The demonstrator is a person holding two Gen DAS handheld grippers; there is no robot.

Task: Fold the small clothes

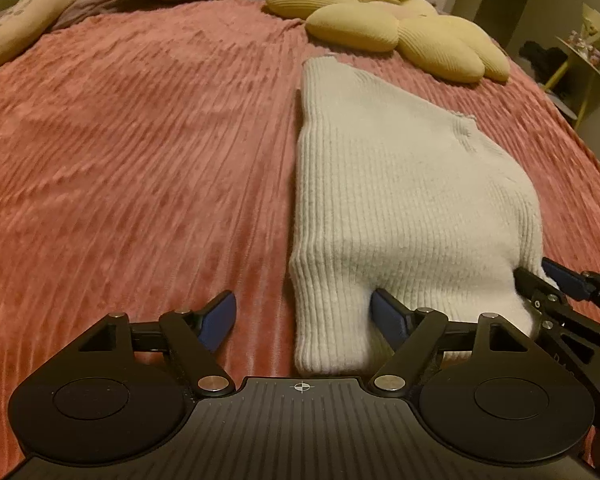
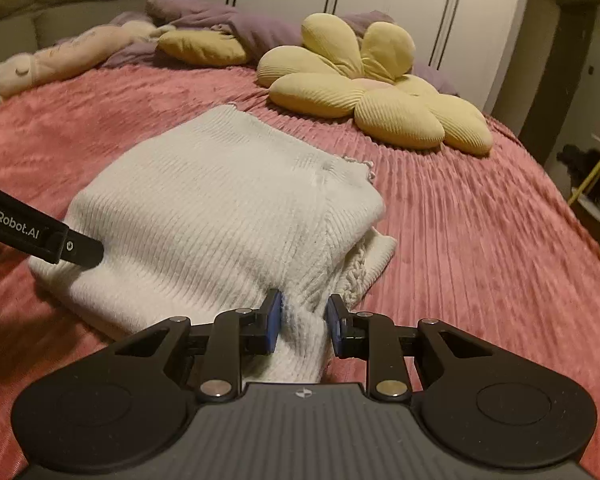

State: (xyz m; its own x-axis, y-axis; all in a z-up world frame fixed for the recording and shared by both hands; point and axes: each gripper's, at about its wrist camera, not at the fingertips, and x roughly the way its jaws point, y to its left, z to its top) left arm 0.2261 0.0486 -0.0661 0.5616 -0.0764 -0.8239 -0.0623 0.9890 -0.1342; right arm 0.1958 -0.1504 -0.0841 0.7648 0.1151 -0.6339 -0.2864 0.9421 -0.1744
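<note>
So the white ribbed knit sweater point(image 2: 204, 208) is lying folded over on the pink ribbed bedspread point(image 1: 132, 152), roughly mid-bed, with its near edge right up at both tools. Right tongs point(image 2: 303, 322) have the blue pads pinched in on a bunched bit of that near edge, knit squeezed between them. Left tongs point(image 1: 304, 320) are spread wide: one blue pad sits out over bare bedspread, the other is tucked against the sweater's near hem, nothing gripped. From the left wrist view you can see the right tongs poking in at the sweater's near right corner, and from the right wrist view the black finger of the left tool lies against the sweater's left side. Behind it there's a yellow flower-shaped cushion point(image 2: 372, 100) near the head of the bed, plus a purple blanket point(image 2: 236, 24) and a pale plush toy point(image 2: 60, 60) further back.
</note>
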